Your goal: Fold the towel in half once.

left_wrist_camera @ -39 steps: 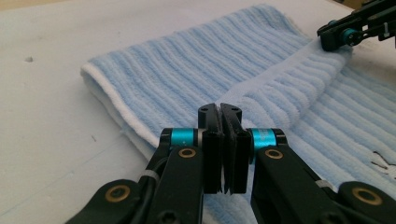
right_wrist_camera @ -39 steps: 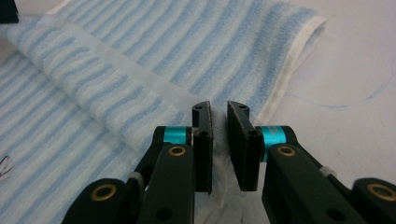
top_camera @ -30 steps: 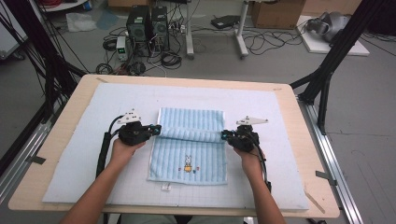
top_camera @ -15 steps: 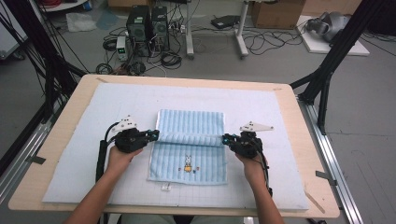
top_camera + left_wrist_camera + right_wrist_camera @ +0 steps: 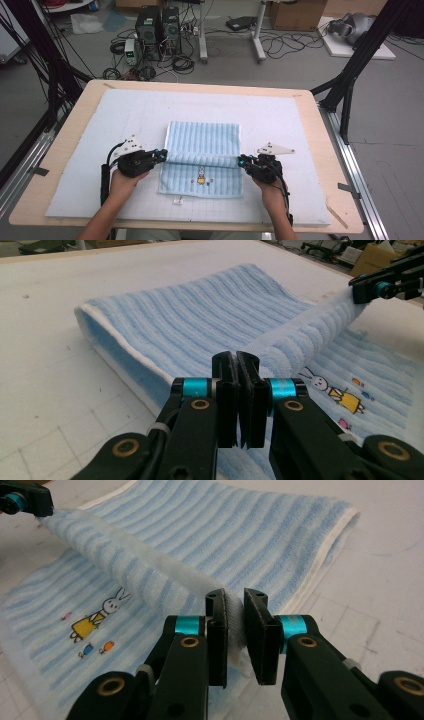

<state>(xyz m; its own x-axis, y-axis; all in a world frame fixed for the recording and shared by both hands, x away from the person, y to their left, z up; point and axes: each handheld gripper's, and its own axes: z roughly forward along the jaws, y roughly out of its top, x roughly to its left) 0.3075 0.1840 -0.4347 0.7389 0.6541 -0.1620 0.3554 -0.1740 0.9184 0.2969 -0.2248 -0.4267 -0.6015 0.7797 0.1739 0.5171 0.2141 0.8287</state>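
The left tongs (image 5: 163, 152) sit at the left side of the towel (image 5: 202, 142), clamped tight on the left end of the folded-over edge; in the left gripper view the tongs (image 5: 237, 361) look pressed together with only a thin bit of cloth between them. The towel lies in the middle of the worktop (image 5: 75, 105) on a pale gridded mat (image 5: 280, 120), its far half doubled over toward the person and the near half flat, with a small rabbit print (image 5: 201, 175) showing. It is light blue striped terry: soft, limp and light, likely to sag between two held points and drape wherever it is let go. No stiffness to push against, so it should be pulled taut, not shoved. Not fragile, not slippery; the pile gives the pads good bite. The best hold is at the two ends of the lifted edge, near the corners, which is where both are placed. The right tongs (image 5: 241, 161) hold the right end of that edge; in the right gripper view the tongs (image 5: 235, 602) stand a little apart with a bunched fold of cloth between them, a looser grip that could slip.
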